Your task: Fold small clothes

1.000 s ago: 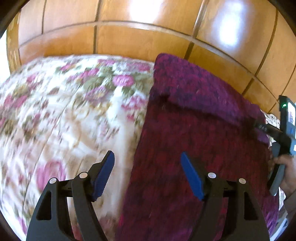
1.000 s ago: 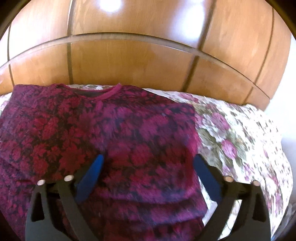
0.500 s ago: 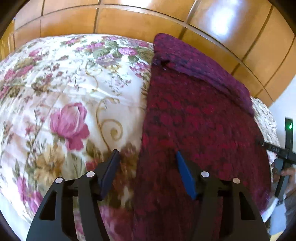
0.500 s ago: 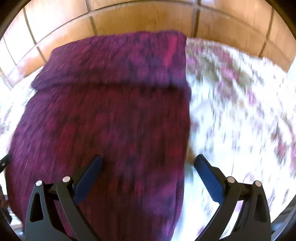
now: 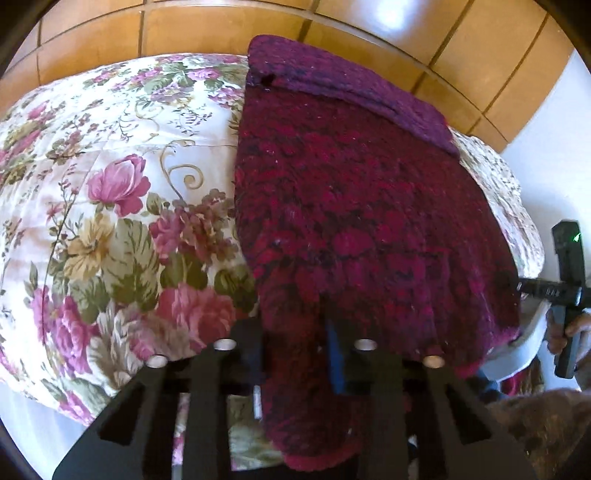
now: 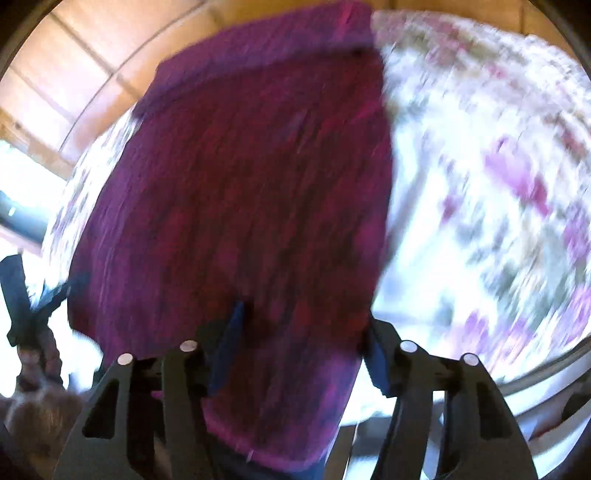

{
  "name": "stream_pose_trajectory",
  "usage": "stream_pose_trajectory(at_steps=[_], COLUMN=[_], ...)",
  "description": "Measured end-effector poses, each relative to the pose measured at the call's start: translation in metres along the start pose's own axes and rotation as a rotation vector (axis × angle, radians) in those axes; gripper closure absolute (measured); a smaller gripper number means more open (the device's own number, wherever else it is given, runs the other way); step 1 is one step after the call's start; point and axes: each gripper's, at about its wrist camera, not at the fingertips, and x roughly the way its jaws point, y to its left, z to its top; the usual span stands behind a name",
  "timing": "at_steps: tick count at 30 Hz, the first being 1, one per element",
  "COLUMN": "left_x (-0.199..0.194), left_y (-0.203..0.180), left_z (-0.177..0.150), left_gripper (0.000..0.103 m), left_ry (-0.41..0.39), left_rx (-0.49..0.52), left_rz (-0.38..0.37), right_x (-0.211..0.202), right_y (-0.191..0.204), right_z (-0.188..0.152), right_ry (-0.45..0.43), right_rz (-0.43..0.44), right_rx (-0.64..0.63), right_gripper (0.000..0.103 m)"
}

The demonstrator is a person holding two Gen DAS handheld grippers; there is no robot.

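1. The magenta knit garment [image 5: 362, 206] lies flat on the floral bedspread [image 5: 122, 206], its far end folded back near the wooden headboard [image 5: 207, 33].
2. The left gripper [image 5: 295, 354] is closing, its jaws nearly together and pinching the garment's near-left hem.
3. The right gripper [image 6: 299, 350] is closing around the near-right hem; blur hides whether its pads press yet.
4. Both grippers tilt steeply downward at the bed's near edge.
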Motion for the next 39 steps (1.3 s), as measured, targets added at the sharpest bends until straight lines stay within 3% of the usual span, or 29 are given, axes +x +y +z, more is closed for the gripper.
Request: stream_pose_trajectory(at_steps=[3, 8, 11, 16, 23, 26, 28, 31, 33, 35, 37, 39], left_x=[-0.009, -0.042, -0.039, -0.010, 0.038, 0.055, 0.064, 0.067, 0.057, 0.041, 0.031, 0.024], left_y=[0.002, 0.006, 0.010, 0.018, 0.029, 0.036, 0.044, 0.062, 0.080, 0.101, 0.116, 0.122], left_z=[0.009, 0.046, 0.075, 0.117, 0.176, 0.194, 0.205, 0.214, 0.215, 0.212, 0.209, 0.201], left_gripper=[0.087, 0.087, 0.087, 0.087, 0.087, 0.087, 0.074, 0.048, 0.034, 0.024, 0.024, 0.024], left_ry=[-0.010, -0.127, -0.167, -0.175, -0.122, -0.084, -0.059, -0.068, -0.132, -0.218, -0.253, -0.265], left_rx=[-0.042, -0.124, -0.174, -0.217, -0.291, -0.342, -0.402, -0.506, -0.584, -0.640, -0.662, -0.626], left_rz=[-0.069, -0.286, -0.340, -0.328, -0.290, -0.282, -0.318, -0.411, -0.475, -0.460, -0.441, -0.379], right_x=[-0.009, -0.057, -0.064, -0.048, -0.016, -0.010, -0.013, -0.023, -0.033, -0.043, -0.060, -0.072], right_y=[0.001, 0.007, 0.003, -0.011, -0.033, -0.039, -0.044, -0.052, -0.058, -0.061, -0.064, -0.067], right_z=[0.004, 0.038, 0.067, 0.112, 0.158, 0.171, 0.176, 0.179, 0.176, 0.171, 0.164, 0.156], right_ry=[-0.019, -0.211, -0.288, -0.335, -0.299, -0.284, -0.286, -0.321, -0.351, -0.378, -0.444, -0.471], right_rz=[0.048, 0.183, 0.208, 0.170, 0.142, 0.169, 0.230, 0.308, 0.354, 0.380, 0.311, 0.283], right_rx=[0.033, 0.046, 0.083, 0.181, 0.278, 0.325, 0.355, 0.381, 0.400, 0.406, 0.398, 0.375], right_gripper=[0.082, 0.085, 0.085, 0.085, 0.084, 0.074, 0.052, 0.032, 0.026, 0.019, 0.006, 0.006])
